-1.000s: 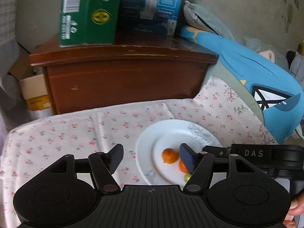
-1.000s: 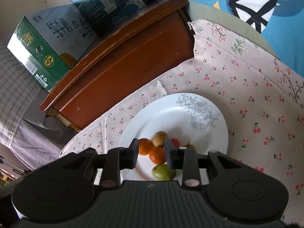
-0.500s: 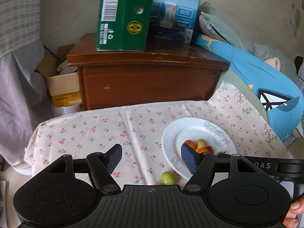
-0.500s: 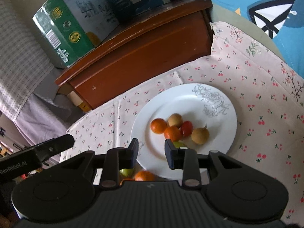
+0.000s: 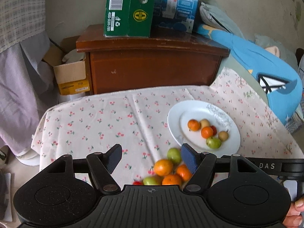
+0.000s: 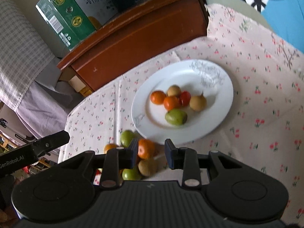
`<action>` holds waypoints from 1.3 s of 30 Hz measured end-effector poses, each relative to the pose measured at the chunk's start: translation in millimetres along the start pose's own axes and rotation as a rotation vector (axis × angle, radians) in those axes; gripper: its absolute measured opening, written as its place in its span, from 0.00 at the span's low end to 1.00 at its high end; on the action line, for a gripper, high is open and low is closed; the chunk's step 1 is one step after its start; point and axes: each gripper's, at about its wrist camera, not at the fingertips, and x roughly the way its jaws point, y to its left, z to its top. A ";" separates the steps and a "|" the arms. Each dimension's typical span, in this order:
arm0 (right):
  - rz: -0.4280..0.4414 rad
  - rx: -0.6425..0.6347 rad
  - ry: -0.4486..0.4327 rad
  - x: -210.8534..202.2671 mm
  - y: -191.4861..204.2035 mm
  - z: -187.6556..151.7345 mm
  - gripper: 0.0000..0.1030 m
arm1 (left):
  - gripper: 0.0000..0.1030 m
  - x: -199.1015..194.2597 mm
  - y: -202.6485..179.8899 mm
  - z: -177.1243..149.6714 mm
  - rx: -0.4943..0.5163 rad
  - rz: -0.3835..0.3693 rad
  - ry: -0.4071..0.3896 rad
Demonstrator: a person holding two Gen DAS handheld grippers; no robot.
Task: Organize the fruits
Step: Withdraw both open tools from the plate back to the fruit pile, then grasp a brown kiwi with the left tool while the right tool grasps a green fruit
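Both grippers, left gripper [image 5: 151, 156] and right gripper [image 6: 151, 153], hovered with jaws released and empty above loose fruits [image 5: 163, 167] heaped on the tablecloth [image 5: 106, 125] beside the plate [image 6: 224, 98]. Best to straddle one fruit squarely before closing.

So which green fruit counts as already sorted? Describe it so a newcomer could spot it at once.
Start at the round white plate on the cherry-print tablecloth. Six small fruits cluster on it, and the green oval fruit lies at the cluster's near edge. It is the only green one on the plate; the other green fruits lie off it on the cloth.
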 end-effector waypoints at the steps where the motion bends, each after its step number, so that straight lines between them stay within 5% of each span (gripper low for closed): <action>1: 0.001 -0.001 0.007 0.8 0.0 -2.5 0.31 | 0.67 0.3 0.1 -3.0 0.000 -0.002 0.008; 12: 0.019 -0.037 0.056 13.0 6.5 -16.5 0.31 | 0.67 11.3 -5.4 -34.8 0.031 -0.032 0.091; 27: 0.026 -0.003 0.053 33.5 1.7 -24.6 0.30 | 0.63 29.5 -16.4 -58.9 0.094 -0.073 0.097; 33: 0.011 0.021 0.050 35.2 -0.7 -24.4 0.30 | 0.56 40.2 -14.8 -62.3 0.074 -0.083 0.122; 39: 0.037 0.064 0.070 40.2 -4.7 -26.1 0.27 | 0.38 49.3 -18.9 -66.5 0.079 -0.098 0.156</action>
